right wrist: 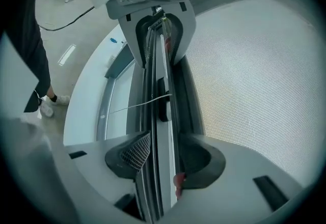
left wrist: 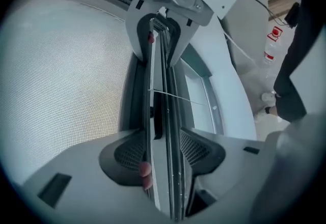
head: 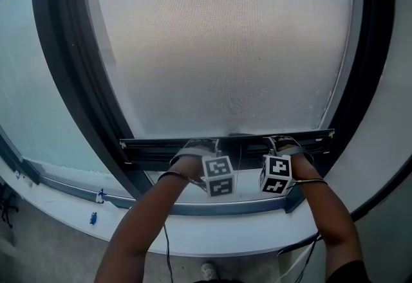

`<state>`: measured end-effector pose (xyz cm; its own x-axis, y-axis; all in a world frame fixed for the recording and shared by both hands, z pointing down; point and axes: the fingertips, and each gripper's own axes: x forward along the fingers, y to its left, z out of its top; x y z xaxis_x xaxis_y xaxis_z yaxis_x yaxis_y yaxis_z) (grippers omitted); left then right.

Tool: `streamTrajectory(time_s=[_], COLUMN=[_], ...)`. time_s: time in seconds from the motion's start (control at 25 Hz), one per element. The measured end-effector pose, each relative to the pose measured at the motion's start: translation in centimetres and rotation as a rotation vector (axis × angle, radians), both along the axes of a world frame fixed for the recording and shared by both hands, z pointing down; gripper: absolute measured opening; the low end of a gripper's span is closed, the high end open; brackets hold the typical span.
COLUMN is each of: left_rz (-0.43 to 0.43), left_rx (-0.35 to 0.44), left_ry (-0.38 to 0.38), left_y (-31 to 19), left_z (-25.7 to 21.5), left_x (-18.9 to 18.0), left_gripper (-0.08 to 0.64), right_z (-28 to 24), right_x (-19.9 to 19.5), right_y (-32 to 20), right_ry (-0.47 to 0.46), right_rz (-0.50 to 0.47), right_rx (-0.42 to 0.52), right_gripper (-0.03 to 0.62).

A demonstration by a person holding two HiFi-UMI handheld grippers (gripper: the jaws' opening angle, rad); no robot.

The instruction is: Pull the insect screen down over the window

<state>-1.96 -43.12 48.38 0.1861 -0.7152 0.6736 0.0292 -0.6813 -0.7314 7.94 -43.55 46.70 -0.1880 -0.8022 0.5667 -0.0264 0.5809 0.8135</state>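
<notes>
Now, left gripper [left wrist: 164,150] wide around bar [left wrist: 159,98]

left tool [head: 198,145]: jaws apart | right tool [head: 283,143]: jaws apart | forearms [head: 138,224]: stretched forward, tools side by side

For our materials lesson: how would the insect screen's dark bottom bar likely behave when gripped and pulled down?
The bottom bar probably stays stiff: it runs straight with no sag. Likely light, being slim. Its faces look smooth in the left gripper view, so a loose pinch might slip.

Dark window frame [head: 71,69], white sill [head: 212,235], grey floor [head: 51,246], soft daylight
</notes>
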Motion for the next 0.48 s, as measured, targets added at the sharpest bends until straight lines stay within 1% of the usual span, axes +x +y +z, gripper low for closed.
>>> streamTrajectory(time_s=[0.08,0.16,0.32,0.48], left_rz=[-0.001,-0.003,-0.008,-0.038], left_rx=[0.009,0.004,-0.006,-0.018], left_ry=[-0.004,-0.014,-0.023,-0.013], left_y=[-0.1,0.0,0.2,0.2], left_z=[0.3,1.2,3.6,5.4], left_x=[-0.1,-0.2,0.1,0.1], left_gripper=[0.196,0.196,0.196,0.196], right_z=[0.3,1.1,3.5,5.1], right_x=[-0.2,-0.4,-0.1,-0.2], right_y=[0.0,0.2,0.6,0.8], right_ry=[-0.013,-0.022,-0.013,-0.024], right_rz=[-0.001,-0.006,0.0,0.013], right_rx=[-0.009,-0.038,-0.071,-0.101], right_gripper=[0.183,0.183,0.183,0.183])
